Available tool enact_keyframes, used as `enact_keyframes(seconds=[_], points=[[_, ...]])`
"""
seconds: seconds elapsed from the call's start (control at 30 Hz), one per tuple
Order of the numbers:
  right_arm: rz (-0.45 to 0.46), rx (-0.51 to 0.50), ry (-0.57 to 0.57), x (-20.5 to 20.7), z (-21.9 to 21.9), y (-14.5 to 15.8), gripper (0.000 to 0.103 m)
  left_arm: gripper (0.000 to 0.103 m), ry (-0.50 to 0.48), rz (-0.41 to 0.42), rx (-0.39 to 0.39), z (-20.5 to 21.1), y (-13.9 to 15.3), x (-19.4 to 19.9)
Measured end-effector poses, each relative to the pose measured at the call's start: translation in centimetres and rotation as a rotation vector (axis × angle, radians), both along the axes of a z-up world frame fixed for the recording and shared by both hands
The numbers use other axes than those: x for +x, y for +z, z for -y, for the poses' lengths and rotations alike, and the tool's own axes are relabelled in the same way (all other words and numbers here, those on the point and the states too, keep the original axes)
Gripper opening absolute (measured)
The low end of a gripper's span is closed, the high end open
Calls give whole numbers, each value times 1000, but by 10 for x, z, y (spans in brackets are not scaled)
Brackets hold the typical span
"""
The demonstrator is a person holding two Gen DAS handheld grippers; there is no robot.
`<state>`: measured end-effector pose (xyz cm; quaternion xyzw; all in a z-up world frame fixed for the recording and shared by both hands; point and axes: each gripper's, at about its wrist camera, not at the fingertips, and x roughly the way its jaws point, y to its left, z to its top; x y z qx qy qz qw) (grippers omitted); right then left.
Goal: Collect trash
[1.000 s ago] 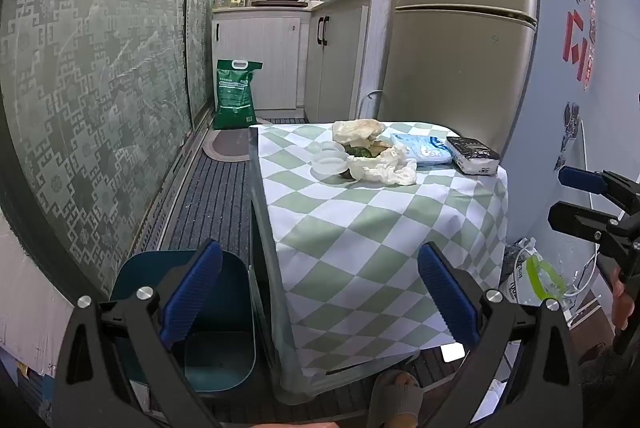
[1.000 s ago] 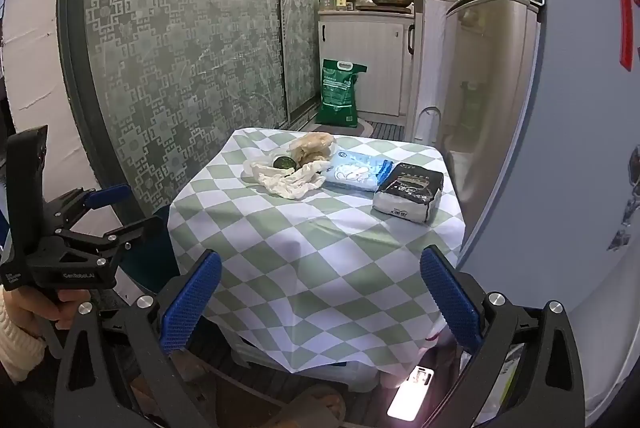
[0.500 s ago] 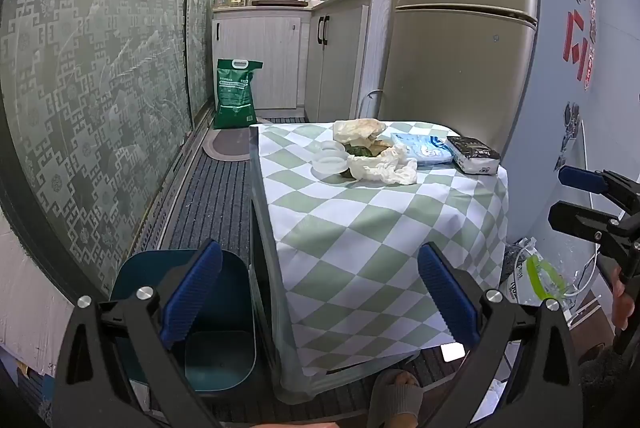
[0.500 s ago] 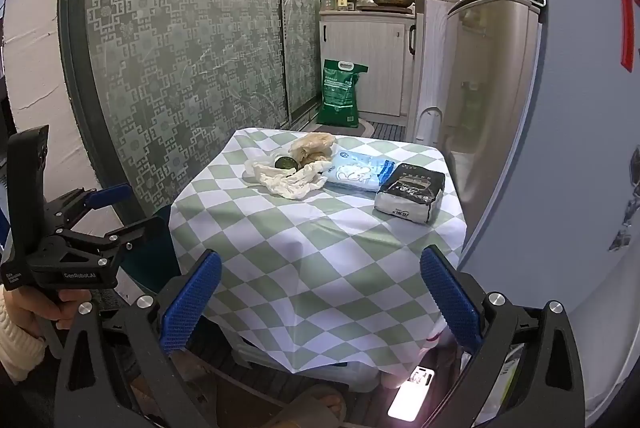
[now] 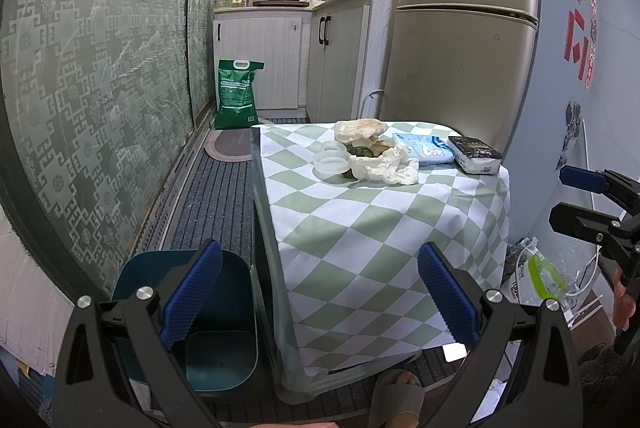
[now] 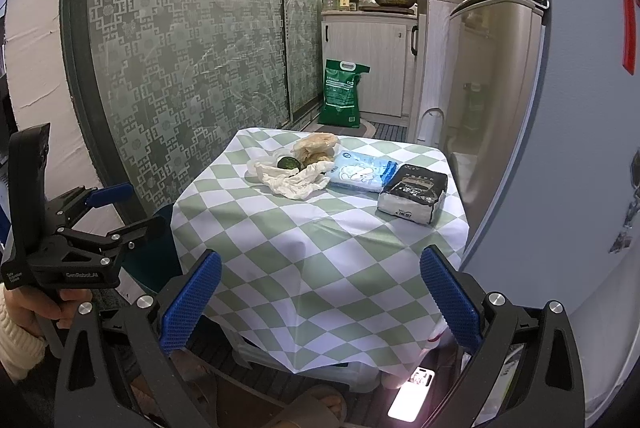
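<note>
Nothing has shifted this last second; I hold my left gripper [image 5: 318, 292] and right gripper [image 6: 320, 298] spread and empty, crumpled tissue [image 6: 294, 179] waiting near the table's [image 6: 316, 248] far edge; collecting hasn't begun.

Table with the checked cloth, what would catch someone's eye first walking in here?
The heap of crumpled white wrappers and food scraps at the far side of the green-and-white checked table, with a blue packet and a black-and-white packet to its right. On the floor left of the table stands an open teal bin.
</note>
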<state>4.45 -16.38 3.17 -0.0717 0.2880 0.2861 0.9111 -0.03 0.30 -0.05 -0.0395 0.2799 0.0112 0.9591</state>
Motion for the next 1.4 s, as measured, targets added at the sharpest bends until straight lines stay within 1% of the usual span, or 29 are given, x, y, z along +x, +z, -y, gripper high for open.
enact_keyframes(seconds=[0.87,0.93,1.4], points=[[-3,-3,-3,2,1,-3,101,100,-4,2,2,-2,3,-6],[-3,-2,-2,2,1,-2,101,100,-1,2,2,-1,0,-3],[-3,-4,-3,2,1,-3,101,100,-1,4,5,-6,2,-14]])
